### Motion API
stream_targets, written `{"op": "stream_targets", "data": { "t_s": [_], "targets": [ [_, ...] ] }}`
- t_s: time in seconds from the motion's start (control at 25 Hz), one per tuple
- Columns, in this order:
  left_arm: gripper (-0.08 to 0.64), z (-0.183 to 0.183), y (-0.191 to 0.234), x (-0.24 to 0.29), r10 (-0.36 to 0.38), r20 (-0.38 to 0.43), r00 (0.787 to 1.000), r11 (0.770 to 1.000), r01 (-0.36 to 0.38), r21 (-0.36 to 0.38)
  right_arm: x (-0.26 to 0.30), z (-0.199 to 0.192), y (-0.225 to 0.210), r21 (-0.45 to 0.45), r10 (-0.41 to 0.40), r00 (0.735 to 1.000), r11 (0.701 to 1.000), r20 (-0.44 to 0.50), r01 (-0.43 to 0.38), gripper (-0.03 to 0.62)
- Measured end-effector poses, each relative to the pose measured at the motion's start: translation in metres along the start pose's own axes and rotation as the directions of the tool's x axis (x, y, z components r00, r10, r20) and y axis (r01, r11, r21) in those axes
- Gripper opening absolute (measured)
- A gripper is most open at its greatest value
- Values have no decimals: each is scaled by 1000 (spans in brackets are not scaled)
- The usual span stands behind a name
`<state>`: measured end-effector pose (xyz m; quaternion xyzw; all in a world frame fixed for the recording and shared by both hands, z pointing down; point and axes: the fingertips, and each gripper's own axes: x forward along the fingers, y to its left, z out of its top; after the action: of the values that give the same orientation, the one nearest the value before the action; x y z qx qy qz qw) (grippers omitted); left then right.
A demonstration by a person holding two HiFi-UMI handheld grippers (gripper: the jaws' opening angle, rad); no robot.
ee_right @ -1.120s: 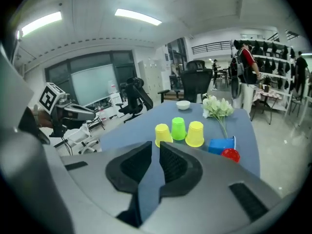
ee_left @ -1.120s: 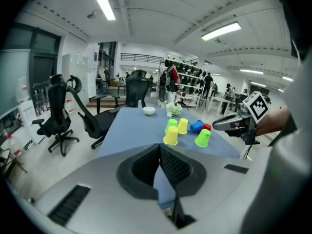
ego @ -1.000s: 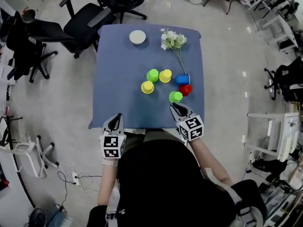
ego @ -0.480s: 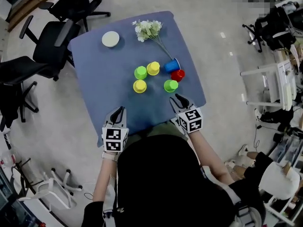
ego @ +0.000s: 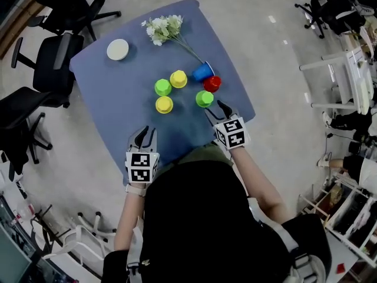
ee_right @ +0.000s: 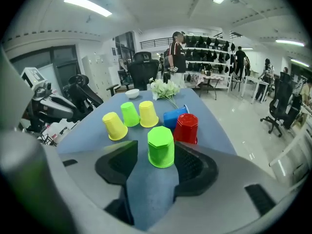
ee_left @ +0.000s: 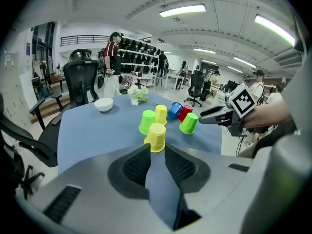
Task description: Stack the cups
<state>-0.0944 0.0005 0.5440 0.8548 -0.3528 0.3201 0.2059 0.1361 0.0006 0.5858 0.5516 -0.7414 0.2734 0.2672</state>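
Six upturned cups stand on the blue table (ego: 118,93): two green (ego: 162,88) (ego: 204,98), two yellow (ego: 178,79) (ego: 164,104), one red (ego: 212,84), and a blue one (ego: 202,72) on its side. My right gripper (ego: 216,109) is open, its jaws having just been opening, and the near green cup (ee_right: 161,146) stands just ahead of its tips, untouched. My left gripper (ego: 145,135) is slightly open with its jaws also just opening. Nothing is between them, and the near yellow cup (ee_left: 156,137) is a short way beyond.
A white bowl (ego: 118,49) and a bunch of white flowers (ego: 164,28) lie at the table's far side, the stem reaching the blue cup. Black office chairs (ego: 44,63) stand left of the table. The table's near edge lies under both grippers.
Both grippers have moved forward over the table's near edge toward the cups. Their jaws, shut before, now stand apart, the right wider than the left.
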Motion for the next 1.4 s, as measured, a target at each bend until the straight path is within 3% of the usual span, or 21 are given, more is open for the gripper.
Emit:
{"op": "stream_targets", "data": {
  "t_s": [0.44,0.92,1.12,1.24,1.4],
  "targets": [
    [174,0,-8,42,76,-105,992,997,-76,3,31,2,-7,-58,116,993,991,-5,-117,212],
    [272,13,0,100,154,-180,971,988,-150,38,23,22,4,-130,228,973,966,22,-224,206],
    [270,15,6,111,181,-178,967,983,-181,16,14,26,12,-133,283,959,952,26,-277,206],
    [213,14,8,110,194,-158,968,981,-196,6,14,24,18,-139,310,951,942,18,-304,204],
    [212,5,6,100,199,-160,967,980,-201,3,18,22,34,-159,349,937,925,3,-345,204]
  ]
}}
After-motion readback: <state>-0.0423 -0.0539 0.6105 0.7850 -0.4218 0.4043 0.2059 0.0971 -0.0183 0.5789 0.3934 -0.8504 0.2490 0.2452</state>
